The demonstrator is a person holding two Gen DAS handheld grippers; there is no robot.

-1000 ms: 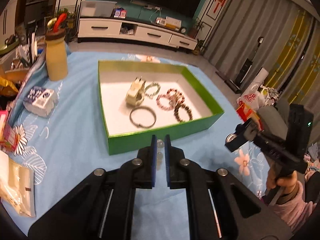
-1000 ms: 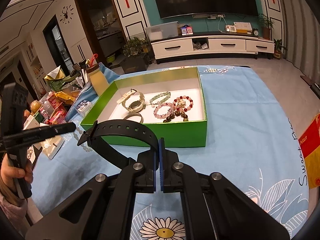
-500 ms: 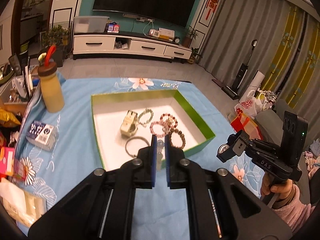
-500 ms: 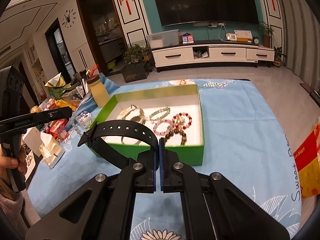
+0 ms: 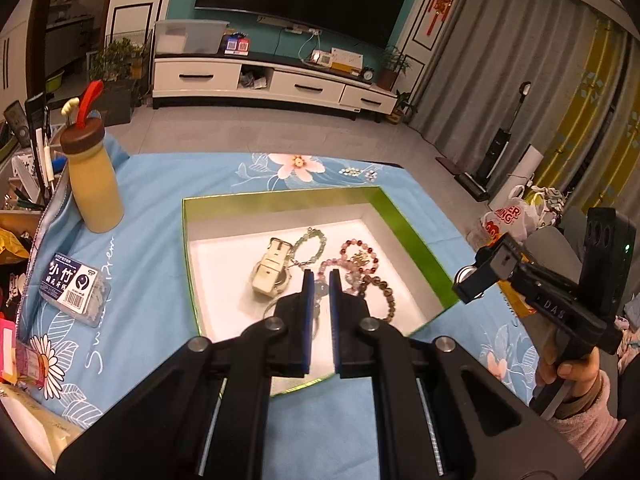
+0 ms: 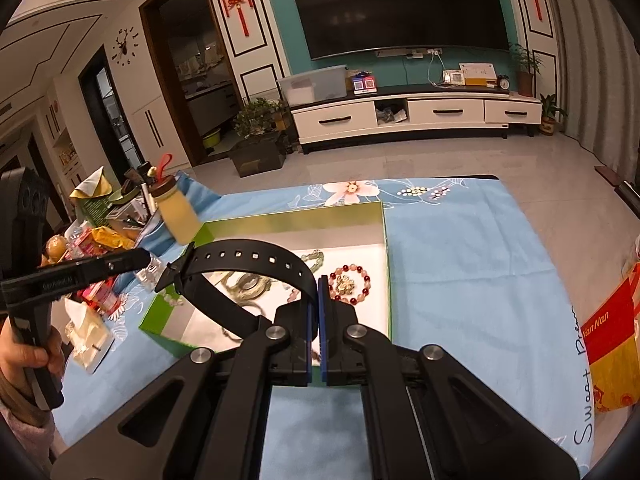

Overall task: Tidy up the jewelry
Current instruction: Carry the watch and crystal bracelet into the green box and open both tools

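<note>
Both claws had risen over the green box (image 5: 412, 236) at frame centre: the right claw (image 6: 319, 308) pinching the black watch (image 6: 248, 258), the left claw (image 5: 319, 300) nipping a pale beaded bracelet (image 5: 320, 289); both ready to drop in.

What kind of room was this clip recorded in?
Most likely a home living room: a large wall TV above a white media cabinet, floor-length curtains, and a table with a blue floral cloth.
</note>
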